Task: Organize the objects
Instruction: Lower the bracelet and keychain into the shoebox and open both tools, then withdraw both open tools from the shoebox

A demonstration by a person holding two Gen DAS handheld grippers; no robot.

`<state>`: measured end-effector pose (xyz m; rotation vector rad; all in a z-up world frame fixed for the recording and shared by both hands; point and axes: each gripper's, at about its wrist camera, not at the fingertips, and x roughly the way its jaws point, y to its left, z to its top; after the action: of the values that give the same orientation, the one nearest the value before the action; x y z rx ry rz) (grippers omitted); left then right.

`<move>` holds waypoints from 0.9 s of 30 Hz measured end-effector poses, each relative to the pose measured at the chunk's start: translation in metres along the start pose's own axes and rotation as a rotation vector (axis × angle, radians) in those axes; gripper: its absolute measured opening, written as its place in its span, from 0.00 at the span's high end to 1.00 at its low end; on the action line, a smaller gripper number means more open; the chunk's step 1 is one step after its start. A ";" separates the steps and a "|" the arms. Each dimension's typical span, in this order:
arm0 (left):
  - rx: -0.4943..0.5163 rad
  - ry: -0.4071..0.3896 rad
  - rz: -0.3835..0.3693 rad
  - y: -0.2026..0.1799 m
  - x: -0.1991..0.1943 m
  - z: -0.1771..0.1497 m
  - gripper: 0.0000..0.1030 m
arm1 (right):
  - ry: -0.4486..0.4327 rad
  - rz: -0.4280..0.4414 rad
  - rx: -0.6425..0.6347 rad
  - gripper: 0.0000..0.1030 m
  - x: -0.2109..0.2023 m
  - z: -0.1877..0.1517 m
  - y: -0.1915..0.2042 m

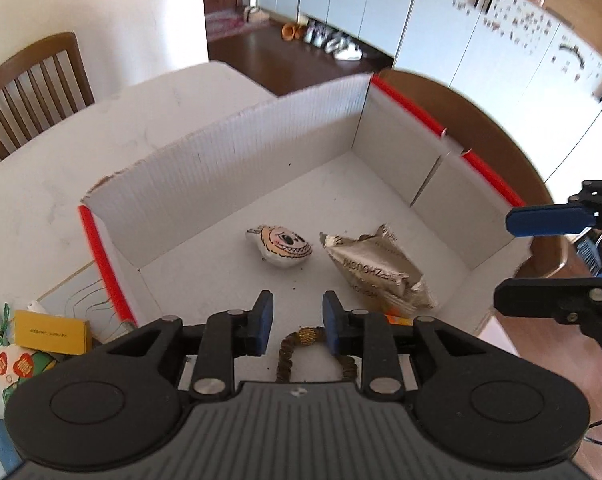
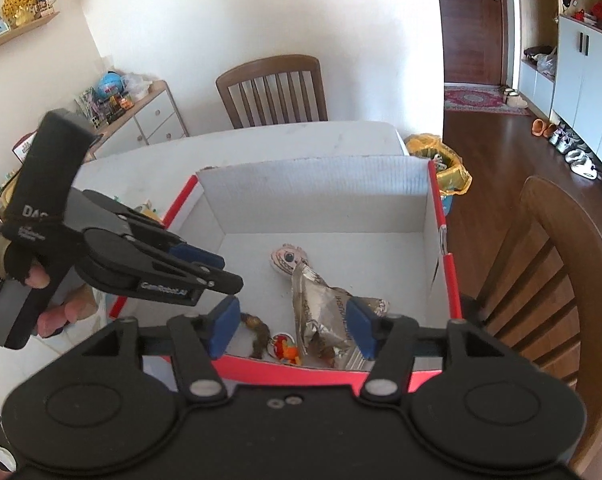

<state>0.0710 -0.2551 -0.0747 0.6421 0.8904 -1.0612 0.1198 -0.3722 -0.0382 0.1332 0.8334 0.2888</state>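
Red-edged box (image 1: 237,148), doll (image 1: 279,245), wrapper (image 1: 375,270) (crumpled) inside

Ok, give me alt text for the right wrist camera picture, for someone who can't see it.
The right gripper, jaws open and empty, hangs over a white cardboard box with red edges. In the box lie a crumpled silver wrapper, a cartoon-face pouch and a braided cord with a charm. The left gripper, held in a gloved hand, reaches in from the left.

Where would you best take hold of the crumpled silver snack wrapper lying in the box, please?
Probably the raised, torn end of the silver wrapper, nearest the cartoon-face pouch. It sticks up off the box floor, so fingers coming from above could pinch it; the rest lies flatter and crumpled.
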 end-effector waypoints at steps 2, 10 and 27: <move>-0.010 -0.031 -0.012 0.002 -0.012 -0.003 0.69 | -0.016 -0.001 0.000 0.38 -0.004 0.001 0.004; -0.055 -0.142 -0.050 0.012 -0.063 -0.024 0.46 | -0.062 0.010 0.013 0.27 -0.022 0.000 0.022; -0.127 -0.253 -0.045 0.061 -0.139 -0.099 0.16 | -0.113 0.015 -0.008 0.06 -0.027 -0.012 0.111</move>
<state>0.0681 -0.0893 -0.0031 0.3732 0.7473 -1.0895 0.0713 -0.2750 -0.0021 0.1468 0.7195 0.2961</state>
